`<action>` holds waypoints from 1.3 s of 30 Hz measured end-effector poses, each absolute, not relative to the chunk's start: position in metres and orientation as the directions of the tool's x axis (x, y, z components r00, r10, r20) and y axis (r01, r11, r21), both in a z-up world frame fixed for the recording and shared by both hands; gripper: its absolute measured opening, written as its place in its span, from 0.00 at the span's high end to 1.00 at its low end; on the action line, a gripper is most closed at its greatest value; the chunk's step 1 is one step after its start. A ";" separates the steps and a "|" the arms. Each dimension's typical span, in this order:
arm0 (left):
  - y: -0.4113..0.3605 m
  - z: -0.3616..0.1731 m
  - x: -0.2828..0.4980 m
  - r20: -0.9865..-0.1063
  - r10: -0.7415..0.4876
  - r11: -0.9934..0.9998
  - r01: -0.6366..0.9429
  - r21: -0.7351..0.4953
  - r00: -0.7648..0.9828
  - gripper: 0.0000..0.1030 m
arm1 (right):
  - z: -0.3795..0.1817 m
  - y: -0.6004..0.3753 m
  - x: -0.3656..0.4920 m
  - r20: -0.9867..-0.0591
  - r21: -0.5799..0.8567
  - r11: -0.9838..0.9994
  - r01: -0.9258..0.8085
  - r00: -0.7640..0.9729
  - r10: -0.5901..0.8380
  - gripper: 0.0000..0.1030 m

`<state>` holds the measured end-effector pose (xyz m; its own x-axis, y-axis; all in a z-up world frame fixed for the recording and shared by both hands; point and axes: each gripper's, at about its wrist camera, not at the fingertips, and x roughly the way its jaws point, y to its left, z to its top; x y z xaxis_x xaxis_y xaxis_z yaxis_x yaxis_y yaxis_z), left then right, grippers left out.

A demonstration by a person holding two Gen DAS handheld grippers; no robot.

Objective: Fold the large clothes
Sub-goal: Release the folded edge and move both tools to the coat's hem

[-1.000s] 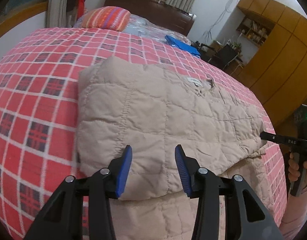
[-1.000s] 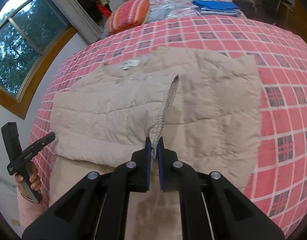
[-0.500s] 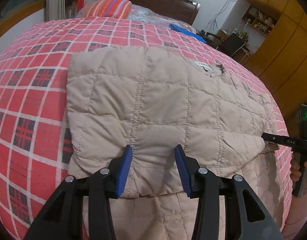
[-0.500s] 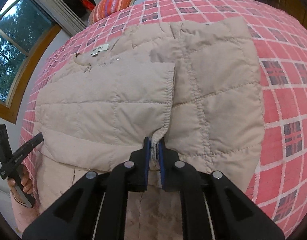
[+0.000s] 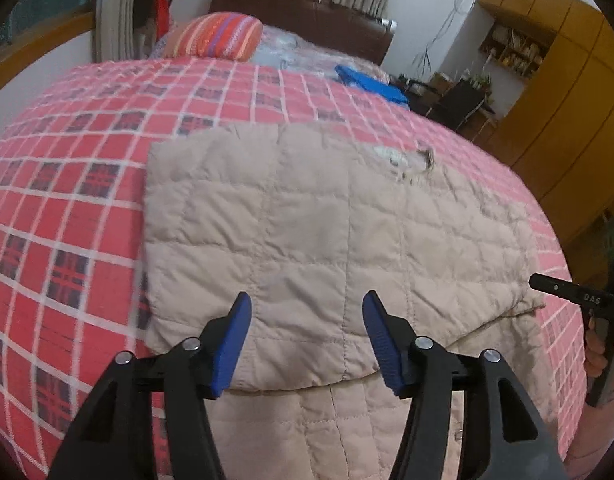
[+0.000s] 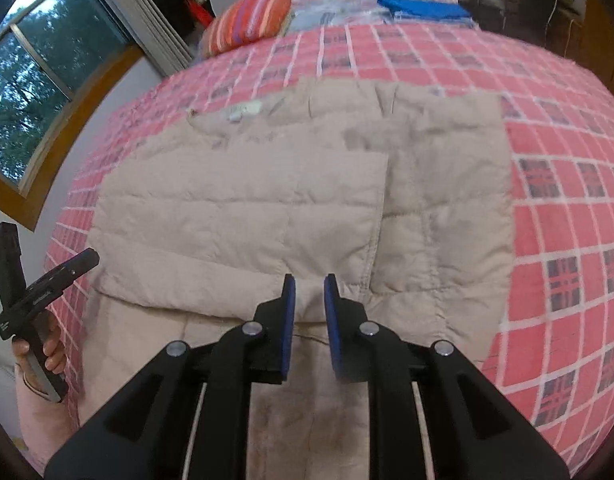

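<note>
Since the earlier frame my right gripper (image 6: pixel 310 300) has released the sleeve edge; its blue pads now stand slightly apart, empty. The beige quilted jacket (image 5: pixel 307 240) lies folded flat on the red plaid bedspread (image 5: pixel 67 208), at 12 o'clock from both claws. My left gripper (image 5: pixel 307 328) hovers wide open, empty.

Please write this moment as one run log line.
left tongs: open, empty | right tongs: open, empty | jacket: folded on bed
</note>
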<state>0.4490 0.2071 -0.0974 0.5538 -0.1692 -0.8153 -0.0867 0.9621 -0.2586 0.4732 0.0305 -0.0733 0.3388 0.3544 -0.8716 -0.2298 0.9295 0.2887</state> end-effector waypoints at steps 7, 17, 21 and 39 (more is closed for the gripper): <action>0.207 -0.120 0.459 -0.850 -0.120 0.973 -0.109 -0.203 0.512 0.58 | -0.113 0.034 0.485 -0.895 0.304 0.935 -0.180 0.283 0.346 0.87; 0.220 -0.084 0.407 -0.821 -0.166 0.959 -0.106 -0.264 0.547 0.30 | -0.067 0.016 0.436 -0.850 0.335 0.912 -0.238 0.342 0.402 0.56; 0.228 -0.067 0.344 -0.830 -0.159 0.970 -0.073 -0.233 0.535 0.23 | -0.052 -0.016 0.380 -0.841 0.334 0.903 -0.269 0.347 0.415 0.55; 0.237 -0.107 0.146 -0.879 -0.141 0.964 -0.140 -0.227 0.455 0.19 | -0.093 -0.103 0.186 -0.895 0.273 0.943 -0.190 0.310 0.321 0.42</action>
